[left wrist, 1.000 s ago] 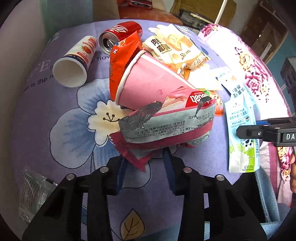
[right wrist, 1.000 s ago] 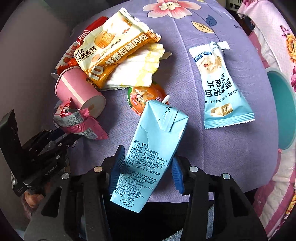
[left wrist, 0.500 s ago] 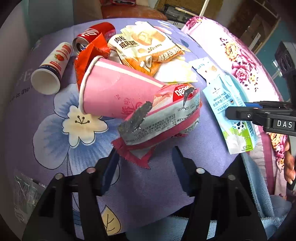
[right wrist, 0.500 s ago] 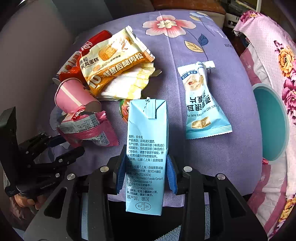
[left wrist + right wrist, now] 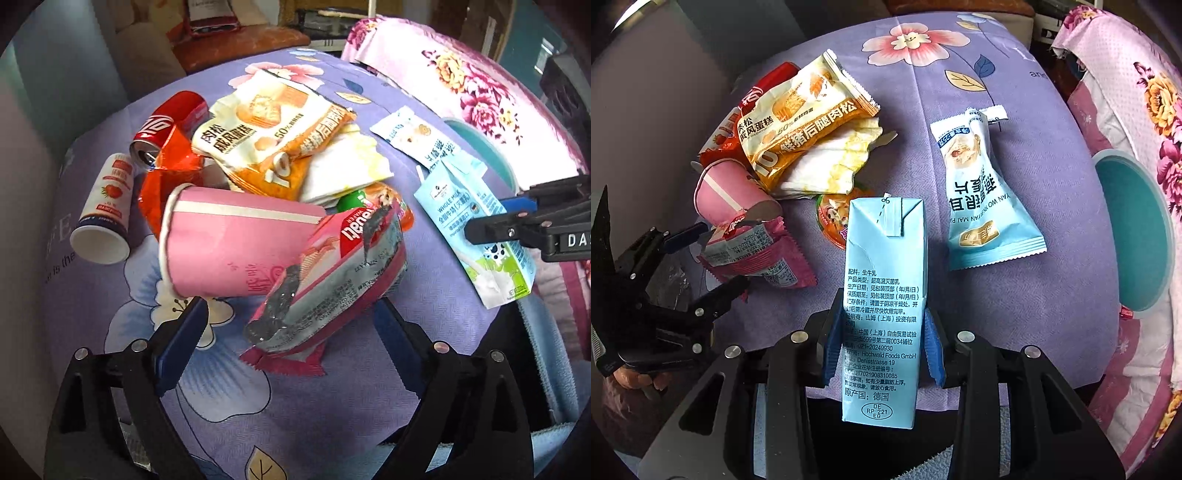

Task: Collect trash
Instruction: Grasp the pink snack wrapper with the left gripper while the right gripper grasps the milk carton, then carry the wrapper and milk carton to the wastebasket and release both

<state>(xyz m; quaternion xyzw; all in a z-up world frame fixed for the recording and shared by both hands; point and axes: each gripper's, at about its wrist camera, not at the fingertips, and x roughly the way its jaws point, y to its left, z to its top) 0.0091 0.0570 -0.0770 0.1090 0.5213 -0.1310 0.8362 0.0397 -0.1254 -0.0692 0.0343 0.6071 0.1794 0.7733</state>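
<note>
The carton [image 5: 882,306] is gripped by the right gripper [image 5: 882,343], its blue pads pressed flat against the two long sides near the lower half, so that the pack stands lengthwise along the fingers with its folded top pointing away. The hold looks square and centred; it is judged that no re-grip is needed, only a steady carry. Thin card gives under a hard squeeze, and a straw [image 5: 421,173] is seen at the top in the left view, so the pressure is best kept even and the top kept level or raised, lest any dregs be spilled on the cloth [image 5: 1027,173].

The left gripper [image 5: 291,328] is spread wide, nothing being held, and its fingers straddle the wafer wrapper [image 5: 332,280], which lies crumpled on the cloth and leans against the pink cup [image 5: 236,243]. Closing is judged to be the step in hand here. The wrapper should be taken across its bulged middle, not by the loose torn flap nearest the fingers, and the left finger kept clear of the cup rim so that the cup is not dragged along.

Farther off, a pile is seen: the cake wrapper [image 5: 273,129], a napkin [image 5: 343,166], a jelly cup [image 5: 833,216], a red can [image 5: 166,125] and a small white cup [image 5: 107,210]. The oat pouch [image 5: 982,206] lies apart to the right. A teal bin [image 5: 1134,236], judged the likely goal, is seen at the far right edge beside the floral quilt [image 5: 1126,92].
</note>
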